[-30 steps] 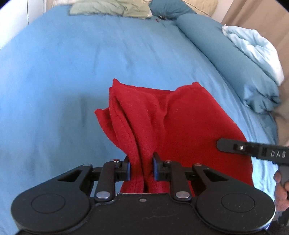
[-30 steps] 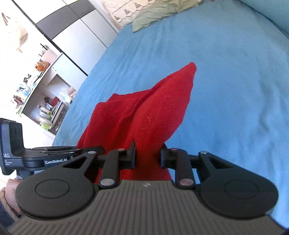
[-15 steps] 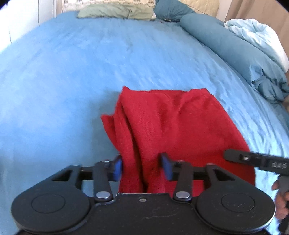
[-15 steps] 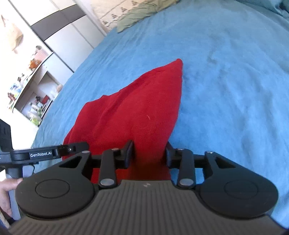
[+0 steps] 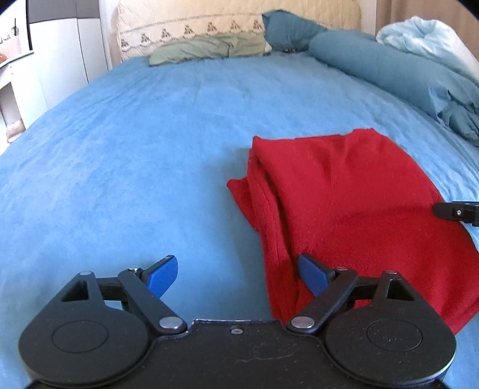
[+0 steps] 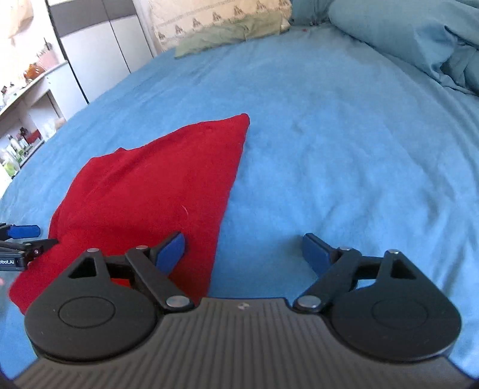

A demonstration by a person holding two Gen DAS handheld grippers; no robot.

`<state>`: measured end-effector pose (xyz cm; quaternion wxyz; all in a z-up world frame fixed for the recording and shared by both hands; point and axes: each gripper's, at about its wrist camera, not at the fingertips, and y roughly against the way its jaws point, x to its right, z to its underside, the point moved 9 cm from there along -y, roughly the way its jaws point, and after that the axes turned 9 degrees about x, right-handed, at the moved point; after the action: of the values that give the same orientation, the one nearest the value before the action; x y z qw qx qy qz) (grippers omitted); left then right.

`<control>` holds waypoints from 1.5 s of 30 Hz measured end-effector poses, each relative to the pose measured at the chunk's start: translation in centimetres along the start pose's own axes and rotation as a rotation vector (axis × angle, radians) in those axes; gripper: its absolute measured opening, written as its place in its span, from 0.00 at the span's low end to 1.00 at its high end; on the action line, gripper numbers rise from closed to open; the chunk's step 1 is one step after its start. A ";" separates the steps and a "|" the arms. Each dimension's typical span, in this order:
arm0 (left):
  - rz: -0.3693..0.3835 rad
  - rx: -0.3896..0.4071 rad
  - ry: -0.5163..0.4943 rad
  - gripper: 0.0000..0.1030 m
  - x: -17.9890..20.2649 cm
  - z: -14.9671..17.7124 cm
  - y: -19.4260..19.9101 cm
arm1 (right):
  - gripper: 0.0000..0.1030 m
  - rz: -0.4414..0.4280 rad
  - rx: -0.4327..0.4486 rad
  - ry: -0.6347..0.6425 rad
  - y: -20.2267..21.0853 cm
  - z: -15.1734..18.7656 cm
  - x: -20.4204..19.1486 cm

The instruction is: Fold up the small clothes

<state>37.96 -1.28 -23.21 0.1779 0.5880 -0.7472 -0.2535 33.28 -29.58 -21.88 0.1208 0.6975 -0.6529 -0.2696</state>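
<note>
A red knitted garment lies folded and flat on the blue bed sheet. My left gripper is low over the sheet with its jaws opening wide. The garment's bunched left edge lies between them beside the right pad, and neither pad presses it. In the right wrist view the same red garment fills the left. My right gripper also has its jaws opening wide, with the garment's right edge under its left pad side and not pinched. Each gripper's fingers show at the other view's edge: right fingers, left fingers.
At the head of the bed lie a green cloth, a patterned cream pillow and a dark teal pillow. A rolled teal duvet and a pale blue one run along the right. A wardrobe and shelves stand left.
Both grippers let go of the red garment and spread their jaws. The garment dropped from hanging bunched to lying flat on the sheet. Both grippers came down and tilted up.
</note>
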 end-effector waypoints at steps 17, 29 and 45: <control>-0.123 0.239 0.060 1.00 1.3 -10.2 25.4 | 1.00 0.126 0.246 0.097 25.4 -9.4 -9.2; -0.172 0.171 0.033 1.00 4.4 -2.7 33.3 | 1.00 0.252 0.069 0.125 35.0 -1.0 -12.5; -0.150 0.114 0.025 1.00 6.0 1.5 33.3 | 1.00 0.260 -0.025 0.106 35.6 4.7 -13.3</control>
<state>9.42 -0.85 -5.00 0.1339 0.6547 -0.7120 -0.2158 0.61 -19.93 -4.35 0.1977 0.6187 -0.7269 -0.2229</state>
